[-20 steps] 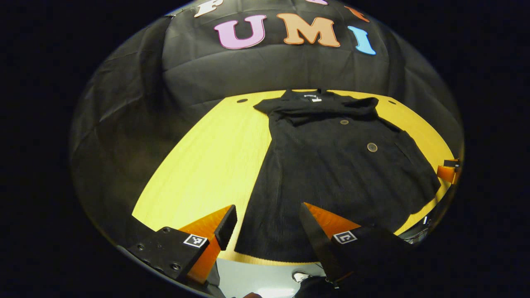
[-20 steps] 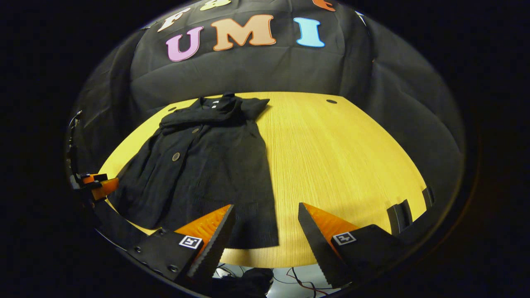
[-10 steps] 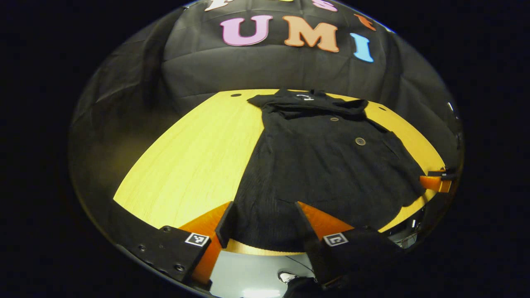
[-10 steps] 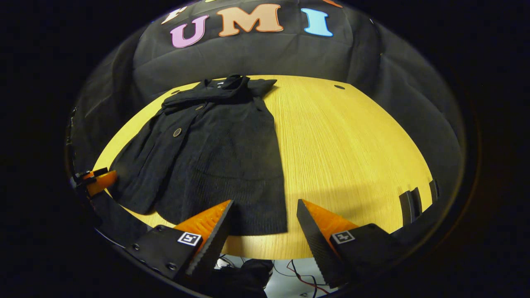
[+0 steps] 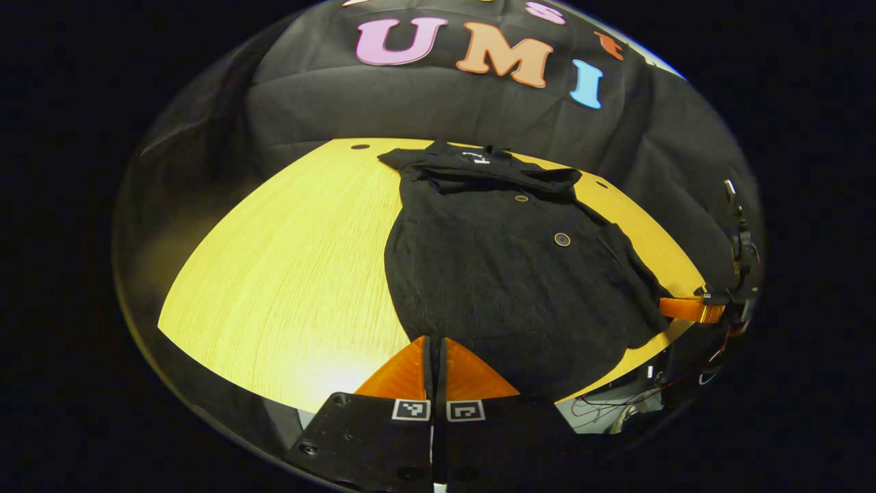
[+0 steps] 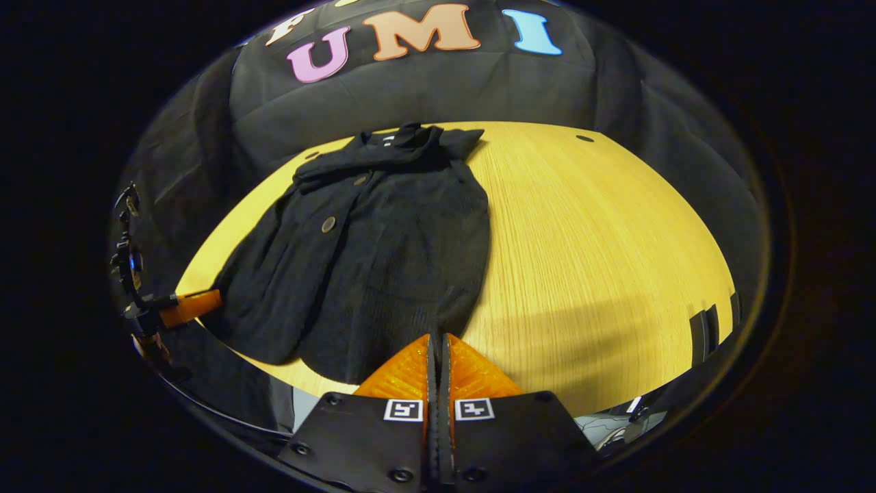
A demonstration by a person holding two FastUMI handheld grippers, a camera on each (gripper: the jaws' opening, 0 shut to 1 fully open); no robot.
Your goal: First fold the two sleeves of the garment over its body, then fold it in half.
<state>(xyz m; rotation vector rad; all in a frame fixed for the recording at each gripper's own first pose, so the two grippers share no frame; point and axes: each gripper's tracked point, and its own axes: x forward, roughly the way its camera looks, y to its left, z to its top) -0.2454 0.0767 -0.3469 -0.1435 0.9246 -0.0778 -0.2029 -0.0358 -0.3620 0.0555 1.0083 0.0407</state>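
Black garment (image 5: 506, 267) spread flat across centre frame on the yellow table (image 5: 287, 260), collar toward the top. Left gripper (image 5: 434, 339) clamped tight on the near hem at bottom centre; right gripper (image 6: 436, 337) likewise pinching its hem corner.

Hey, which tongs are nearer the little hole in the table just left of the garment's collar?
Left. The left tongs pinch the hem of the garment on the same side as the hole; the right tongs pinch the opposite hem corner, farther across the table.
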